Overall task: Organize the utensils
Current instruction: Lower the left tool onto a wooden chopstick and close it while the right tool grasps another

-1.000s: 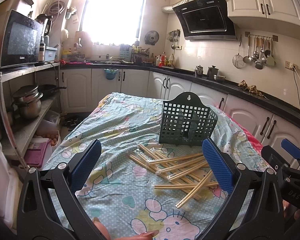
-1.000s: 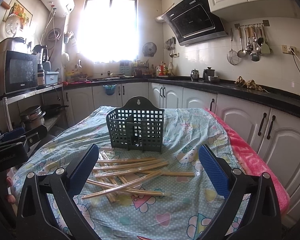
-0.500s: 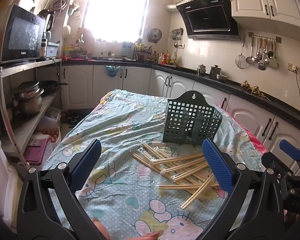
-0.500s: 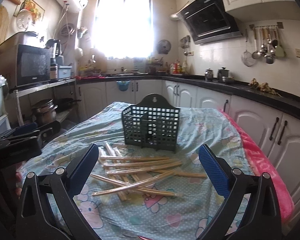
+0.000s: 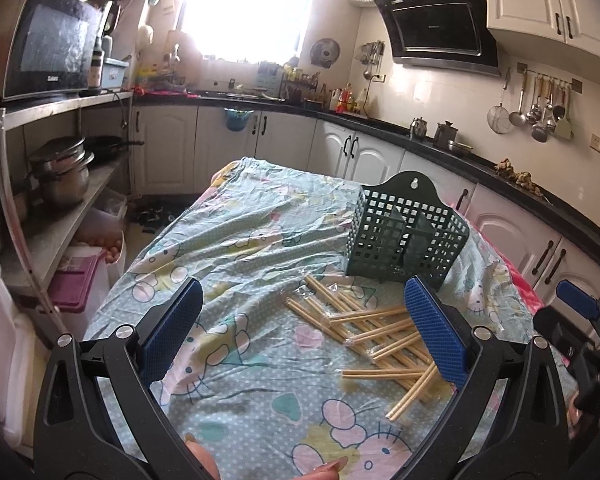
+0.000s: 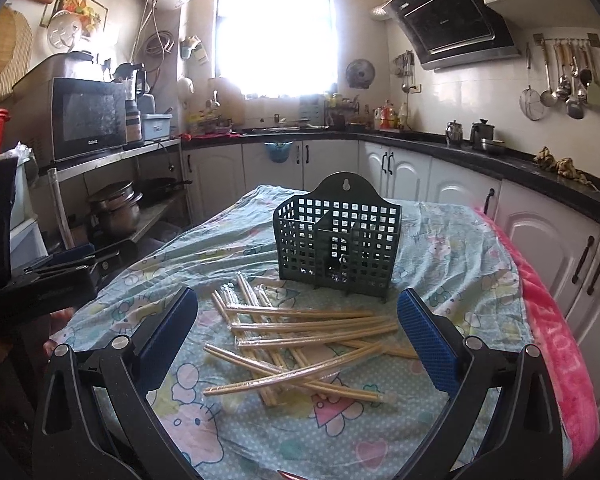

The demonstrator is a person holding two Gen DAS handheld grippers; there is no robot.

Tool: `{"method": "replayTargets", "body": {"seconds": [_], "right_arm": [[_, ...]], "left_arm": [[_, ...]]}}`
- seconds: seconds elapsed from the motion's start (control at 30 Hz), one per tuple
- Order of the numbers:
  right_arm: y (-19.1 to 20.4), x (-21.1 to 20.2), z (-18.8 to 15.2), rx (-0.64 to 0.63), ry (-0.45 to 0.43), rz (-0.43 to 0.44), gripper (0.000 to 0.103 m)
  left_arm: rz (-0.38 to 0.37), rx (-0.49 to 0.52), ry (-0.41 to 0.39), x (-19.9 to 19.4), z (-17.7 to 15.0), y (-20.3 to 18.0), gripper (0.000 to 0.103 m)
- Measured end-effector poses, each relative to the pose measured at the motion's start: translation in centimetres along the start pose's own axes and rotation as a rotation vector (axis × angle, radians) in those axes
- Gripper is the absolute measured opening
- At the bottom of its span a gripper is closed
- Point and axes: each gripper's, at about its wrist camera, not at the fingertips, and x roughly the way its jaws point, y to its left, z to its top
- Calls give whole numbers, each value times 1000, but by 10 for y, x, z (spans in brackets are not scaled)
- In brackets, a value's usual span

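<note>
**Chopsticks untouched; both tongs closing in**

Chopsticks lie scattered mid-table, just before the holder. Right gripper and left gripper both gape wide, empty. Since a second ago both views have edged nearer the pile; sorting not yet begun.

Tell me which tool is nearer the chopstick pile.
Right, though the margin is small. The right tool hangs open straight over the chopsticks; the left tool hangs open with the pile toward its right finger.
</note>
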Motion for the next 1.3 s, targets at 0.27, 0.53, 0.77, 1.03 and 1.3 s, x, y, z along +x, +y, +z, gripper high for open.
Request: {"method": "replayTargets", "body": {"seconds": [0.27,0.53,0.77,1.03,1.3], "right_arm": [[-31,25,20,13,3,-18,97],[-63,47,37,53,18,-41,97],[-91,68,39,80,76,-89,97],[-116,84,19,130,161,-128,97],[-128,105,0,131,254,-129,84]], "left_arm": [[20,-16,32,15,12,12,93],[-14,-49,54,41,32,17,93],[-81,-50,127,73,37,6,93],[-116,-64,264,111,11,6,88],[-126,-122,373,139,-12,23,64]]}}
